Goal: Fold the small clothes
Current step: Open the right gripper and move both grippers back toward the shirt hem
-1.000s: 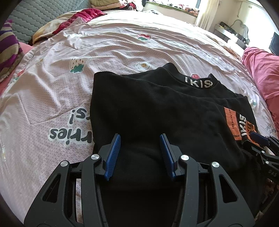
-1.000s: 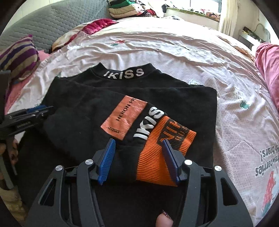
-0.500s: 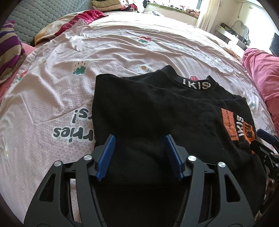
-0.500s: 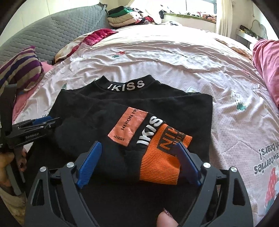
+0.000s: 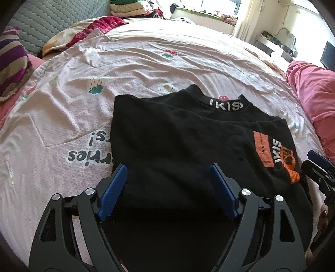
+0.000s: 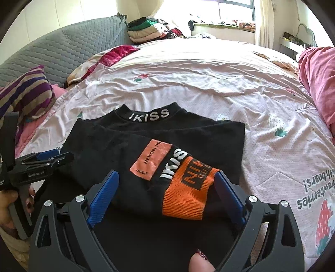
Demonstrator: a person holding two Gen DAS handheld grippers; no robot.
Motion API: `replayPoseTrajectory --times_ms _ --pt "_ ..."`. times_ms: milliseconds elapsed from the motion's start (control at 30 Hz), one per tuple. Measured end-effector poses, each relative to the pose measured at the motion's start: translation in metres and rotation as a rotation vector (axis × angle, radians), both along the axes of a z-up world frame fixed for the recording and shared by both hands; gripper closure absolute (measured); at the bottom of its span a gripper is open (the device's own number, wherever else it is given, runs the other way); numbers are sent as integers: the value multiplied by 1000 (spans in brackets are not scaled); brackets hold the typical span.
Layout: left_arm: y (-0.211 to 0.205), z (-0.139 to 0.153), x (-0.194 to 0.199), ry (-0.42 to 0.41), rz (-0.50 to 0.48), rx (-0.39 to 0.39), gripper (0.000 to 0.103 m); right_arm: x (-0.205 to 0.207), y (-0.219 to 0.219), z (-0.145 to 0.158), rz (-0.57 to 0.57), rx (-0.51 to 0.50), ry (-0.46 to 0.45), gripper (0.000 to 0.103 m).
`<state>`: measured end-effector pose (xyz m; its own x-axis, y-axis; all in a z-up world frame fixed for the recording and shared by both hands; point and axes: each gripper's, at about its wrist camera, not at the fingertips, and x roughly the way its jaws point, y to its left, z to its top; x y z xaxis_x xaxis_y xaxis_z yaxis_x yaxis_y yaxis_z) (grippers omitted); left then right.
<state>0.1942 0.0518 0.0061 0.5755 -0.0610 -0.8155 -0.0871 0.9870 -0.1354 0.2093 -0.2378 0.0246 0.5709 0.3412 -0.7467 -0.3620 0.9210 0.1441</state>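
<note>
Both claws, left (image 5: 167,184) and right (image 6: 166,188), just opened wide above the black top (image 5: 178,142).

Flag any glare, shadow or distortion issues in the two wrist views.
Left wrist view: window blown out, strong fisheye bending of the bed sheet, black top loses detail in shadow near the lens. Right wrist view: same blown window; orange cuff sharp.

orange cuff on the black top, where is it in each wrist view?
Left wrist: orange cuff at the right edge, on the black top, just left of the right claw.
Right wrist: orange cuff bottom centre, ahead of that claw's open blue pads.
Shared landmark: white IKISS collar lettering.
</note>
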Motion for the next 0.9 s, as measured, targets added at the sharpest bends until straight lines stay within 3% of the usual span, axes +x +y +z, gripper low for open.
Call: replayPoseTrajectory --times_ms 333,900 --pt "-3 26 -18 -55 7 17 10 -15 -15 14 -20 26 -54 7" --pt "-16 59 -53 -119 -13 22 10 -43 -41 41 -60 95 -135 5"
